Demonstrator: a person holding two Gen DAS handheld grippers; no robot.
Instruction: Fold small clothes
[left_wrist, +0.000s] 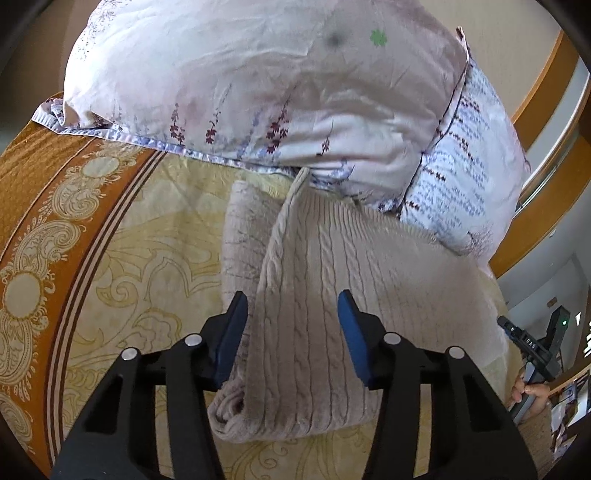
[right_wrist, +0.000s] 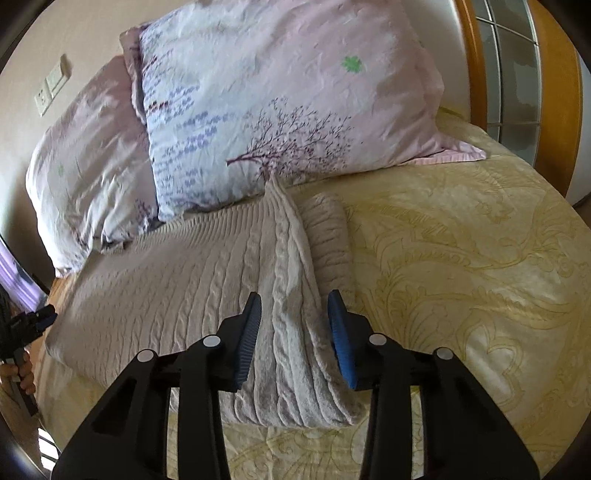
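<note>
A beige cable-knit sweater (left_wrist: 317, 266) lies on the bed, its edges folded in. My left gripper (left_wrist: 291, 306) is open, its blue pads either side of the sweater's left folded edge, just above it. In the right wrist view the sweater (right_wrist: 192, 266) spreads to the left, with a raised fold ridge running towards the pillows. My right gripper (right_wrist: 293, 306) is open and straddles that ridge at the sweater's right edge. The right gripper also shows at the far right of the left wrist view (left_wrist: 532, 343), held by a hand; the left gripper shows at the left edge of the right wrist view (right_wrist: 42, 319).
Two floral pillows (left_wrist: 258, 85) (right_wrist: 280, 96) lean at the bed's head, touching the sweater's far end. The yellow patterned bedspread (right_wrist: 461, 258) has an orange border (left_wrist: 48, 192) on the left. A wooden headboard (right_wrist: 561, 92) curves at the right.
</note>
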